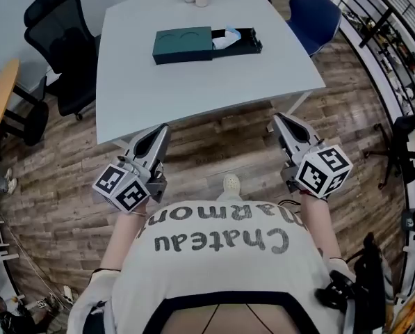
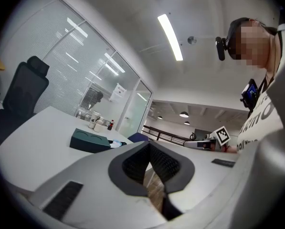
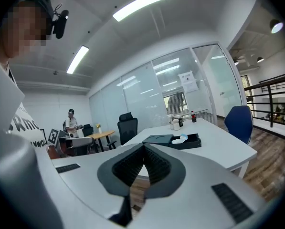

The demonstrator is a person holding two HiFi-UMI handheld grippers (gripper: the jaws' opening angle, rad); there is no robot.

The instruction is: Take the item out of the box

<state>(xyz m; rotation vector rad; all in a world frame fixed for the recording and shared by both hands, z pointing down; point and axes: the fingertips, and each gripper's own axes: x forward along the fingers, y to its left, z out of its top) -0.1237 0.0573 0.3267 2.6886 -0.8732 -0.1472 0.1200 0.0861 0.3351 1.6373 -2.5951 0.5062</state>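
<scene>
Left gripper (image 1: 161, 128), right gripper (image 1: 277, 117): closed, empty. Pale item (image 1: 225, 40) in box (image 1: 182, 46), upper centre, likely light and soft; pinch its edge.

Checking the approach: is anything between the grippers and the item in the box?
Nothing visible. Only bare table separates the left gripper and right gripper from the box; its item lies exposed in the open end.

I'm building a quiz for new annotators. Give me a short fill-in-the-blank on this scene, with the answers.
1. The dark green box lies on the white ____.
2. The left claw and the right claw are both ____, with nothing between their jaws.
3. The chair by the table's far right corner is ____.
Missing words: table; shut; blue.
</scene>
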